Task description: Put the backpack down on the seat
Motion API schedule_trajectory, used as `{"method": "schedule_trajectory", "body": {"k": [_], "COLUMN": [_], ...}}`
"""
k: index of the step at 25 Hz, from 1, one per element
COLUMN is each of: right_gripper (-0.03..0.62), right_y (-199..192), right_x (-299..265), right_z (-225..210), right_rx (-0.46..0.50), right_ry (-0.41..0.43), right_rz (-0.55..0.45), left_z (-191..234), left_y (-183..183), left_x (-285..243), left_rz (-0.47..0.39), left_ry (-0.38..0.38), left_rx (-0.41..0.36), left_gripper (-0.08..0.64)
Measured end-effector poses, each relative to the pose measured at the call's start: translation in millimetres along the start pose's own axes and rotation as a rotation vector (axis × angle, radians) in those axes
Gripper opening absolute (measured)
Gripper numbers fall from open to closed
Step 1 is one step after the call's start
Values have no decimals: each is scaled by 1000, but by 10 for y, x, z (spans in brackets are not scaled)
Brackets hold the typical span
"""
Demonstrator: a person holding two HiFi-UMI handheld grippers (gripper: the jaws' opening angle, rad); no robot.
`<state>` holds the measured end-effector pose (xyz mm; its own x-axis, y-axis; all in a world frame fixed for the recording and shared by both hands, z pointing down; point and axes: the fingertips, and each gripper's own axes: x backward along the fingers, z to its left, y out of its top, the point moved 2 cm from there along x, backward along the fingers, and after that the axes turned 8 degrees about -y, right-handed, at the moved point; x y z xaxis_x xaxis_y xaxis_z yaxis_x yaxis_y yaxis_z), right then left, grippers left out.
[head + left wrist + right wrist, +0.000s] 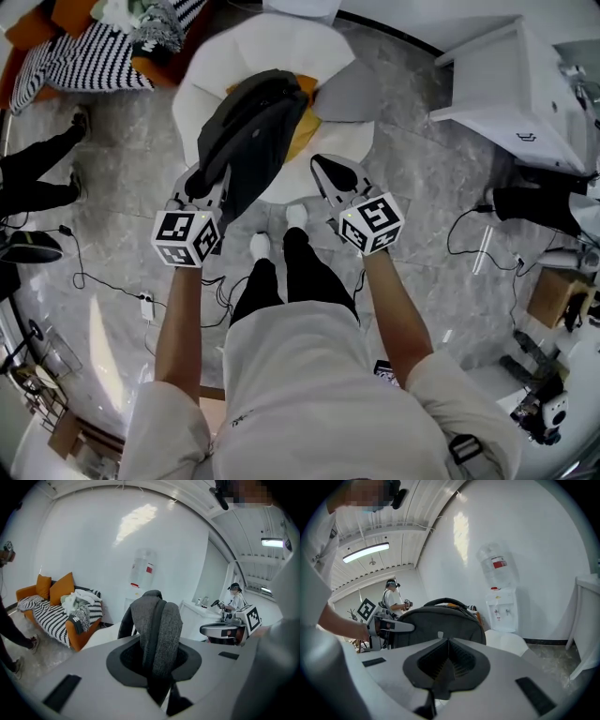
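Over the seat (234, 47), the backpack (253, 131) is held by its strap (157, 620) in the clenched left claw (199, 178), with the right claw (323, 169) closed and empty, so lowering seems in hand, and settling it comes before release.

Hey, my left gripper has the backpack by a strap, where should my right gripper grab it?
Probably the top handle: it arches clear of the backpack, leaving a gap for a jaw. Bring the right gripper in from its own side, opening first, since it is shut and empty. The left gripper holds the grey strap.
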<state>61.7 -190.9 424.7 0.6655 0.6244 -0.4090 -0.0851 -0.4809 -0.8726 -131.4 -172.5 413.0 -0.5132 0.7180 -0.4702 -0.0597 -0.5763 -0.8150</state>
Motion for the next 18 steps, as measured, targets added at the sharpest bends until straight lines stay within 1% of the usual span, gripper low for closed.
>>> {"method": "schedule_trajectory", "body": {"k": [6,11,18], "right_gripper": [25,25,25], "right_y": [-299,-512,-841], "right_x": [-158,-363,-674], "right_z": [-268,-417,-540], "right_rx": [-28,-34,-57], "right_ry": [-4,3,10], "right_rz": [40,63,92], "left_z": [88,191,388], "left_y": [-212,-416,-721], "left_x": [-368,-698,-1058], "left_rz": [27,50,45], "left_ry": [-20,-54,-83], "left_rx": [14,29,93], "left_gripper": [81,81,80]}}
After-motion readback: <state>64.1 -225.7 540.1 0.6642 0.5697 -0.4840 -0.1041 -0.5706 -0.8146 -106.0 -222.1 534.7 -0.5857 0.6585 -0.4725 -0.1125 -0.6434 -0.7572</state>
